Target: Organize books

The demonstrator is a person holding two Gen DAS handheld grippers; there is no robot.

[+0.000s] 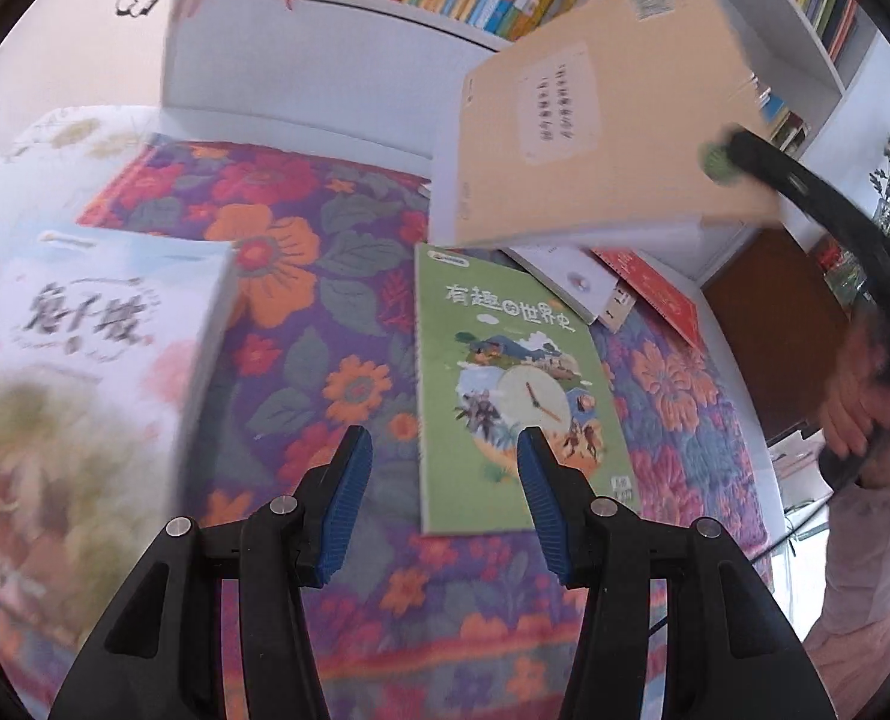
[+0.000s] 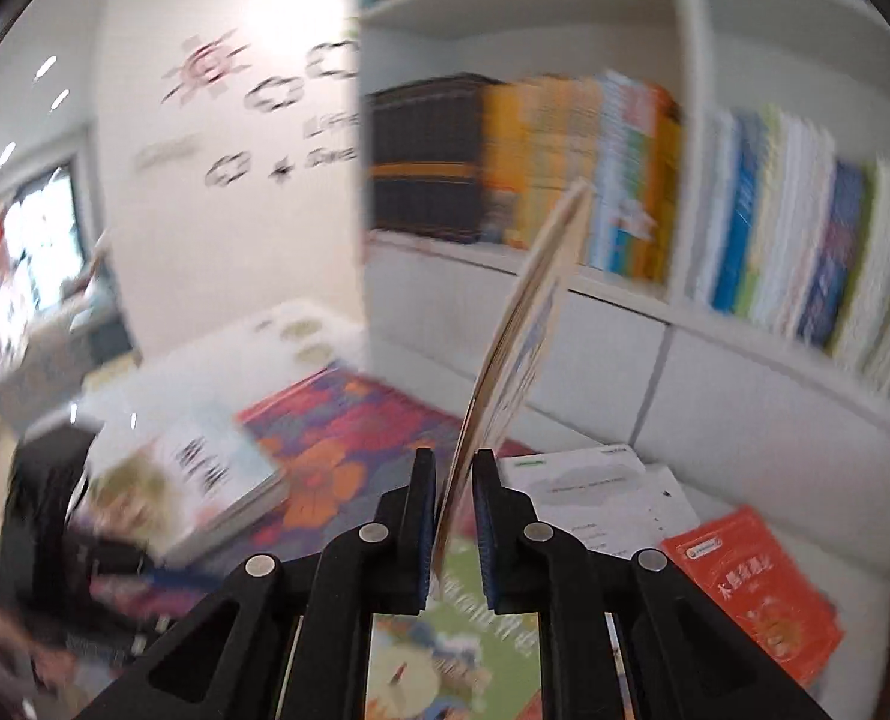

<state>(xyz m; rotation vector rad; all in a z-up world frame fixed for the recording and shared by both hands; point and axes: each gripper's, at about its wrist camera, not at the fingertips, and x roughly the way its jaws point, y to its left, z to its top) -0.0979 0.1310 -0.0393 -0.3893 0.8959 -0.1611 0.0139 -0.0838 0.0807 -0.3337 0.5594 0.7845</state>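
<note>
While your right gripper (image 2: 452,516) points toward the white bookshelf (image 2: 673,312), its blue pads are clamped on the lower edge of a thin tan book (image 2: 523,324), which stands edge-on and leans toward one o'clock in the right wrist view. From the left wrist view that same tan book (image 1: 601,132) hangs in the air at one o'clock, cover facing you, with your right gripper (image 1: 727,159) pinching it at its right edge and your hand (image 1: 859,414) on the black handle at three o'clock. Your left gripper (image 1: 441,480) holds nothing; its jaws stand apart above the flowered cloth (image 1: 300,276). Just past its right finger lies a green book (image 1: 505,384), flat on the cloth. At nine o'clock a thick pale book (image 1: 96,354) sits blurred, close to the lens. Beyond the green book, at one o'clock, a white book (image 1: 571,279) and a red book (image 1: 655,288) lie partly under the raised tan one. Rows of upright books (image 2: 571,174) fill the shelf compartments at twelve and two o'clock in the right wrist view.
</note>
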